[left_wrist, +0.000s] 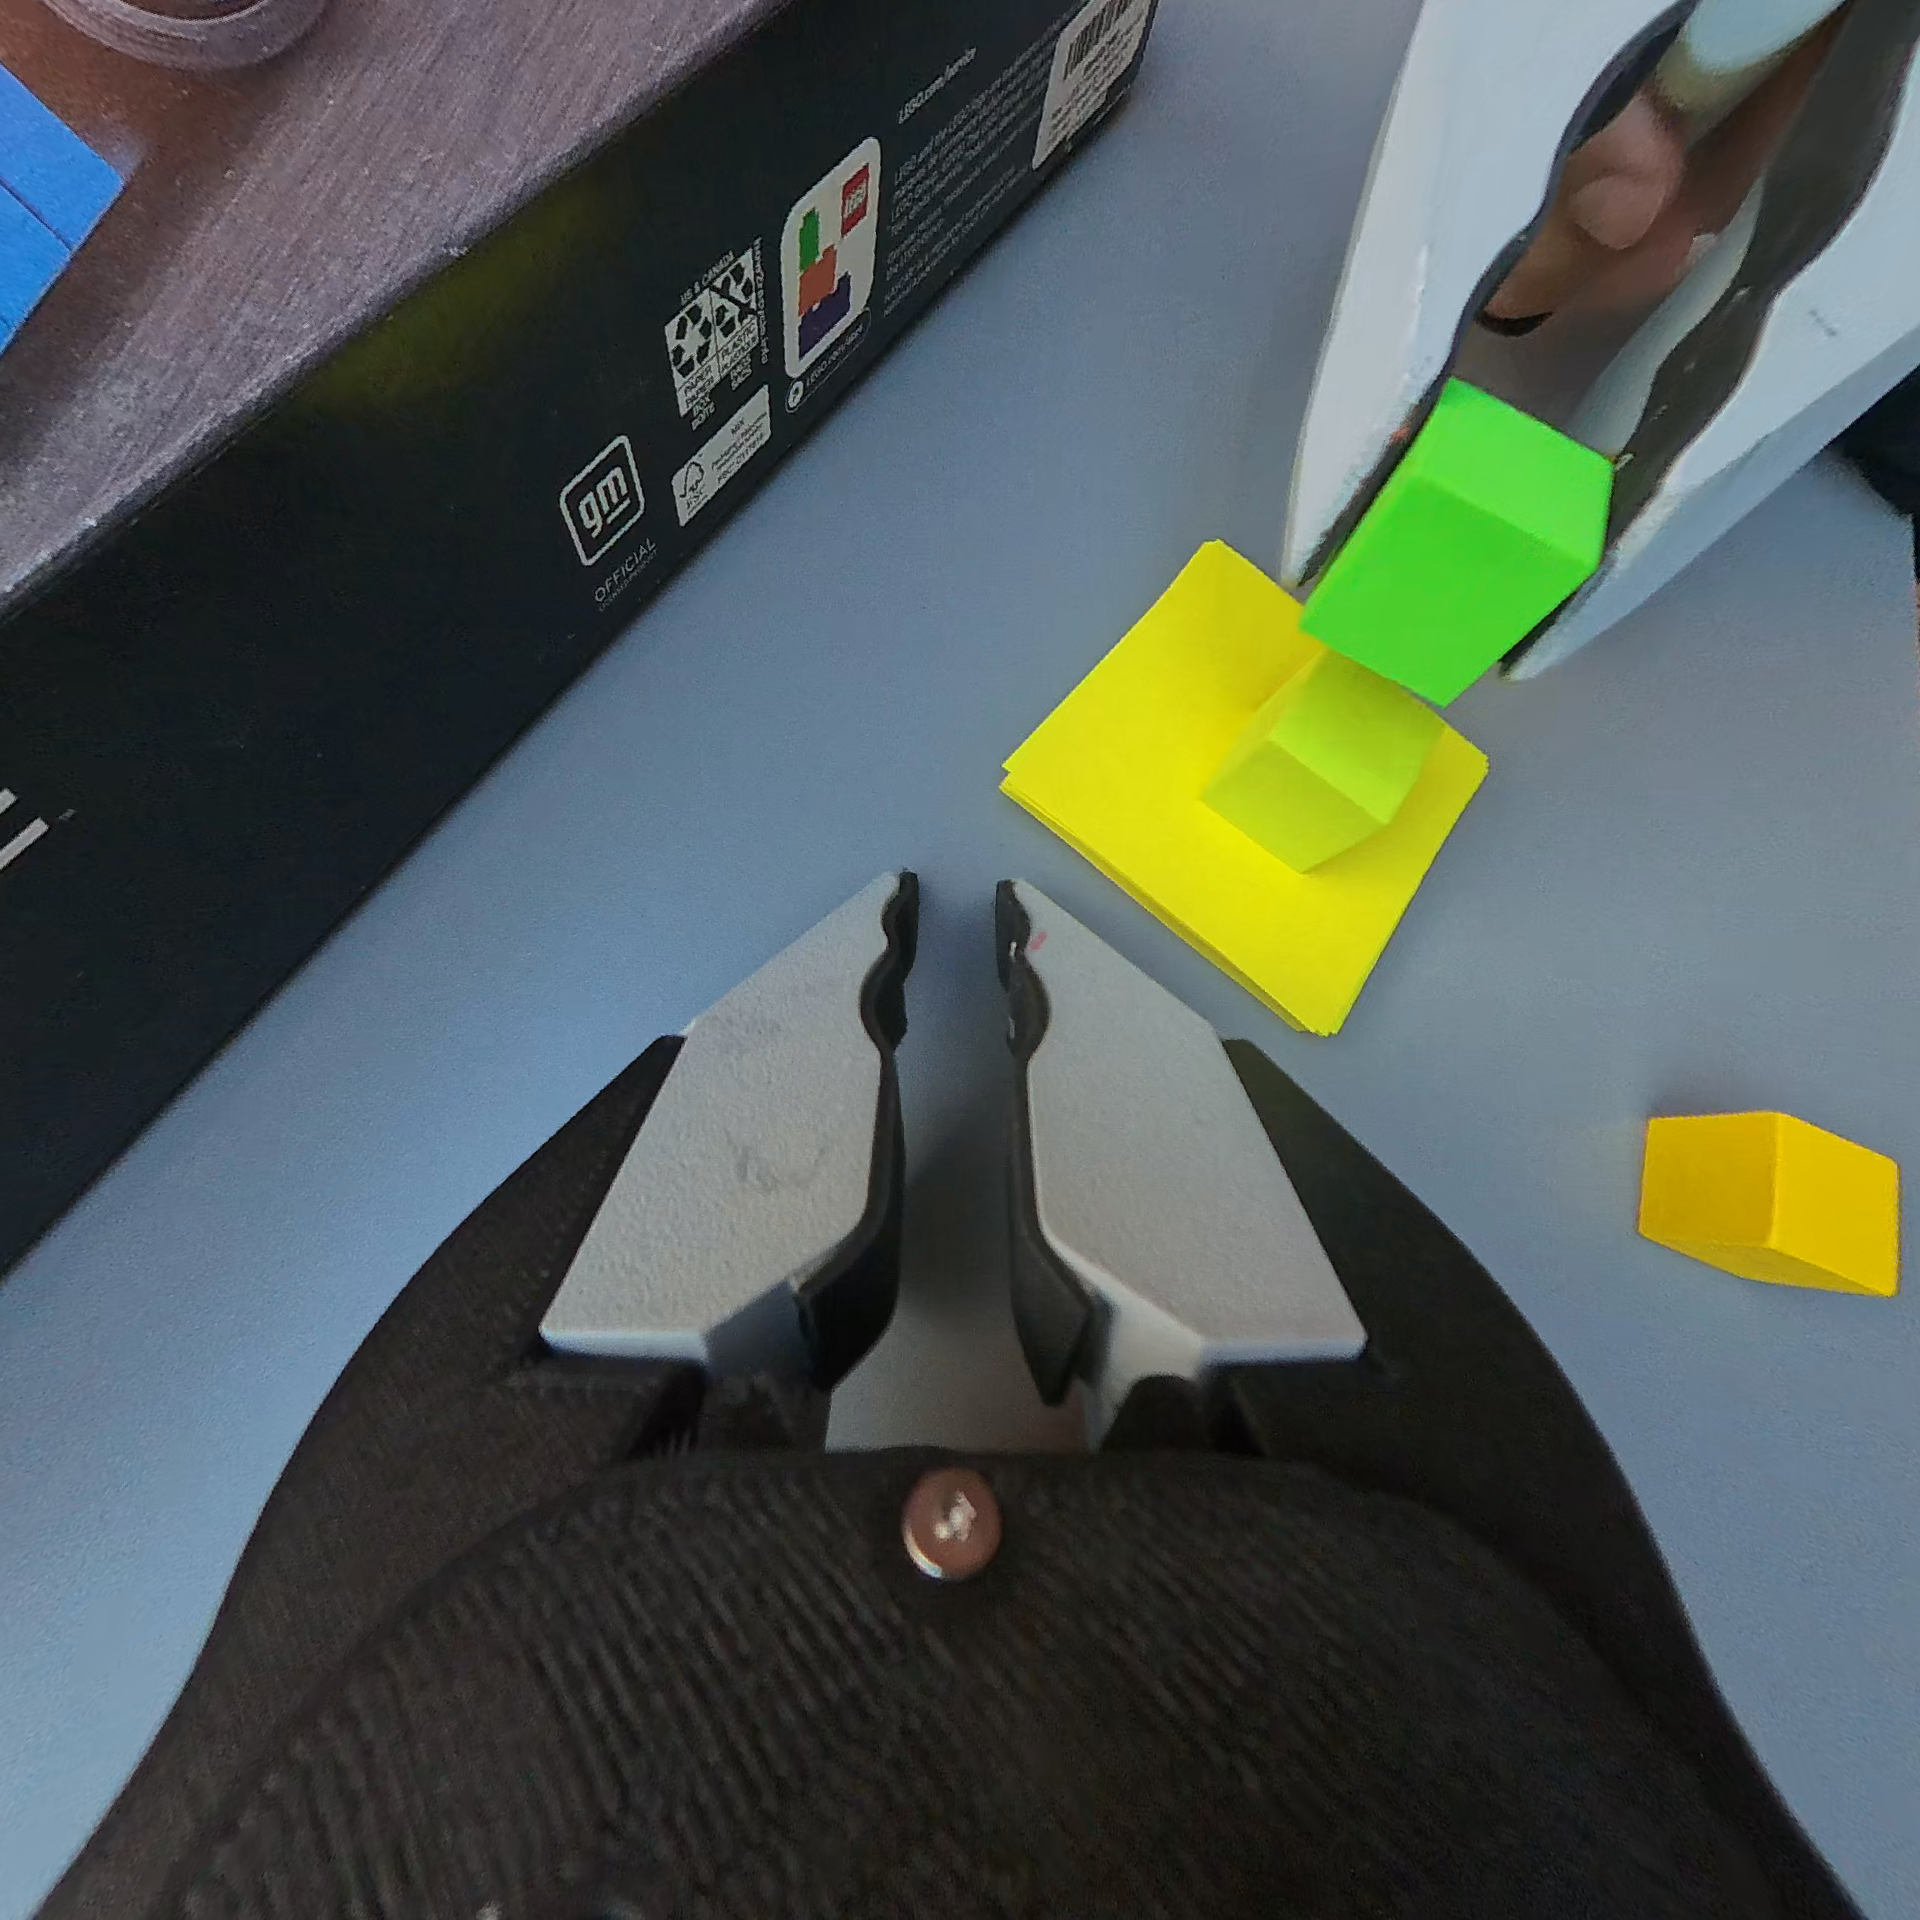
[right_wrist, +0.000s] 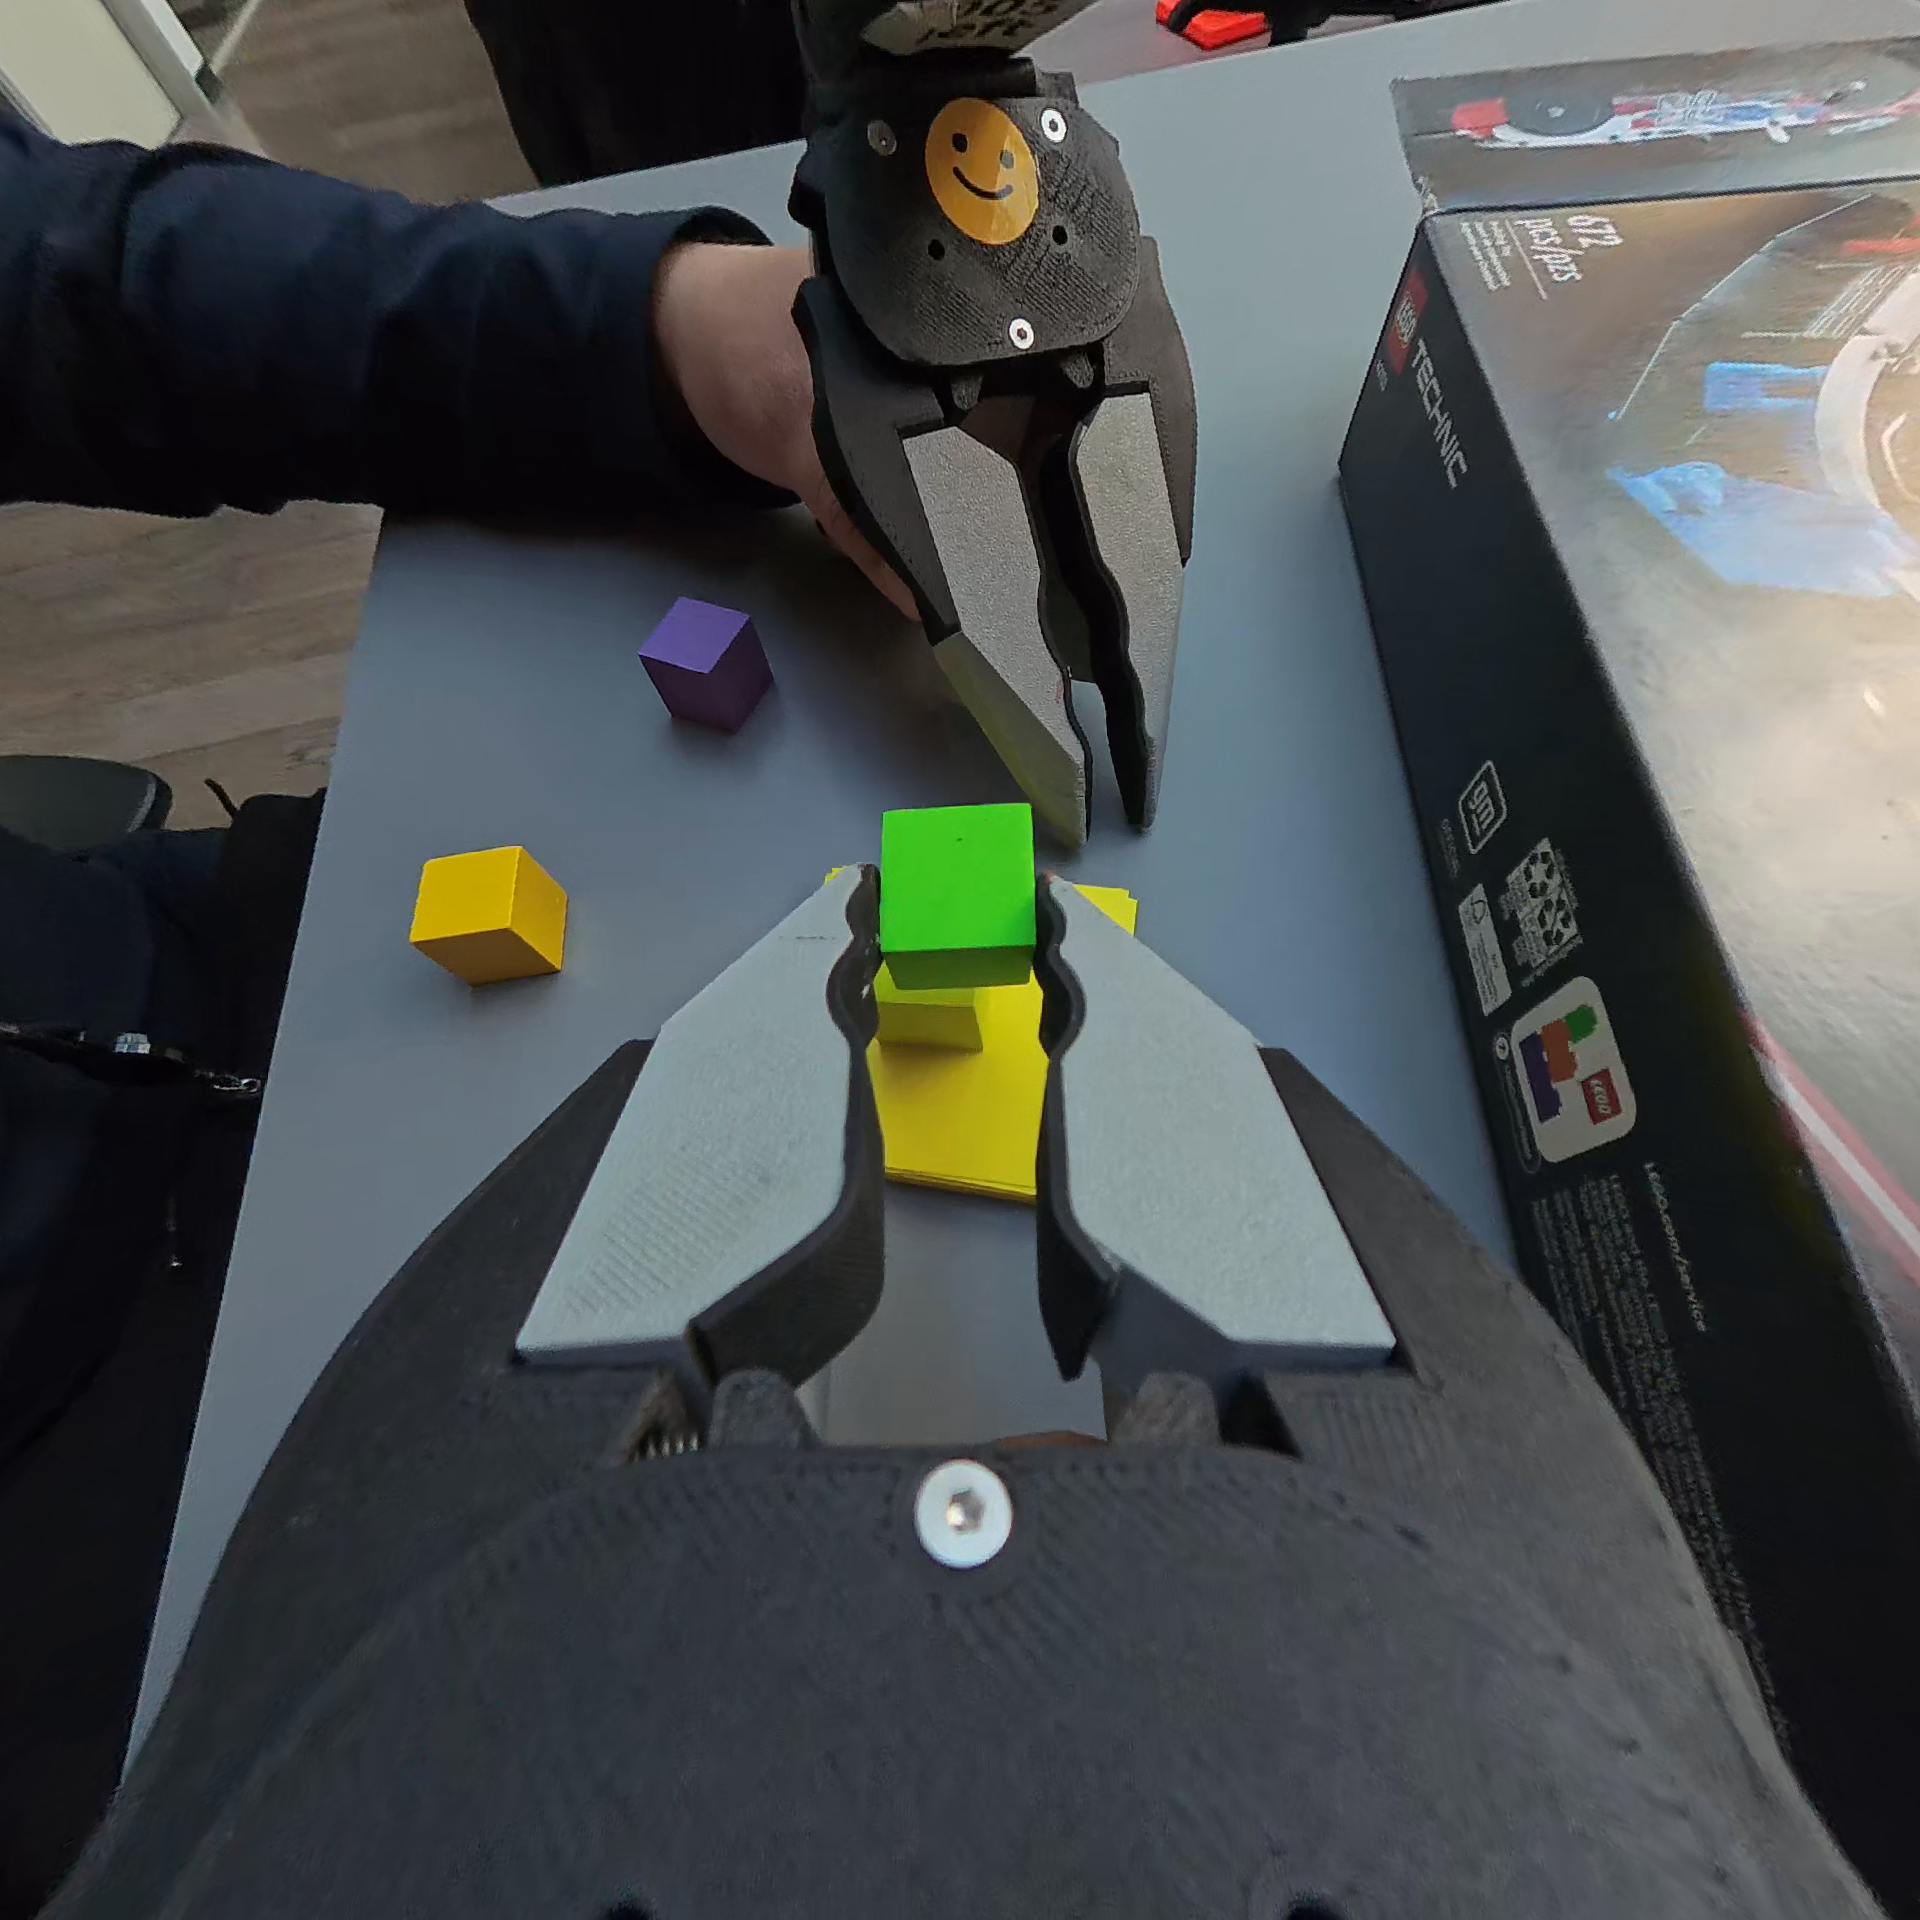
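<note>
The right gripper (right_wrist: 958, 894) clamps a green cube (right_wrist: 958, 883) between both pads, just above a lime cube (right_wrist: 928, 1023) standing on a yellow paper pad (right_wrist: 961, 1132). The left gripper (left_wrist: 956, 899), fingers slightly apart and bare, points down at the grey table (left_wrist: 727, 831) just beside the pad, a hand (right_wrist: 748, 384) gripping it

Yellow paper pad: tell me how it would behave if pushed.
The pad lies flat, so it would likely slide, not tip. It looks like loose thin sheets, so they may fan out. The lime cube on it would probably ride along.
</note>
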